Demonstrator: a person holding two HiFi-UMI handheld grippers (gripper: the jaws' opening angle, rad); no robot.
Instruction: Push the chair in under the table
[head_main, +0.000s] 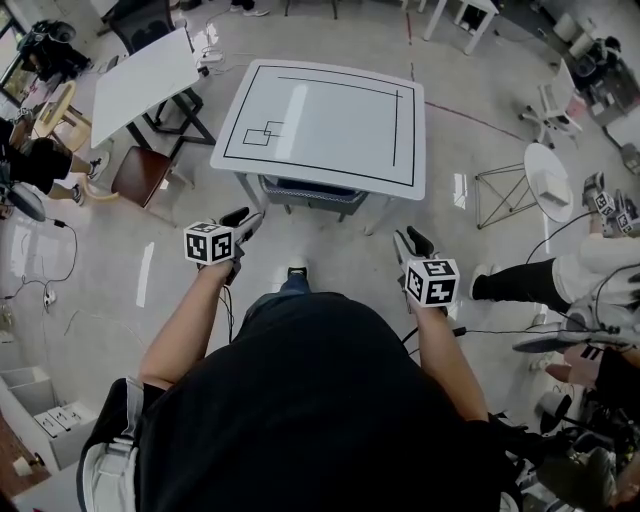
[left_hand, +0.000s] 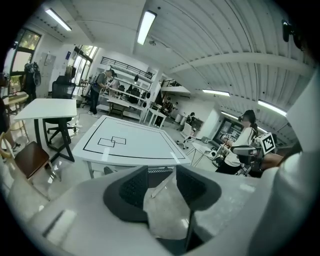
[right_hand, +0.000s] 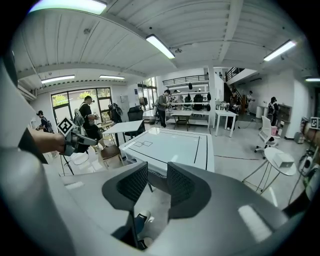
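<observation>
So the biggest thing in the head view is the white table (head_main: 320, 120), marked with black lines, sitting square in the middle of the grey floor (head_main: 150, 270). A second white table (head_main: 145, 80) can be seen off to the upper left, with a brown-seated chair (head_main: 140, 175) parked just beside it.

The chair (head_main: 305, 188) that matters is found tucked in under the near edge of the marked table. Only a dark strip of it can be seen poking out below the tabletop.

Both grippers are held up on the near side of the table, apart from the chair and not touching it. The left gripper (head_main: 250, 216) is set toward the table's near-left corner and the right gripper (head_main: 412, 238) toward its near-right corner, so the chair is framed ahead of and between them.

In the left gripper view the jaws are seen standing apart, with just bare floor in the gap. In the right gripper view the jaws are pulled in close together with nothing clamped, and a sliver of the chair is seen beyond them.

A shoe (head_main: 297, 270) is visible on the floor between the two grippers.
</observation>
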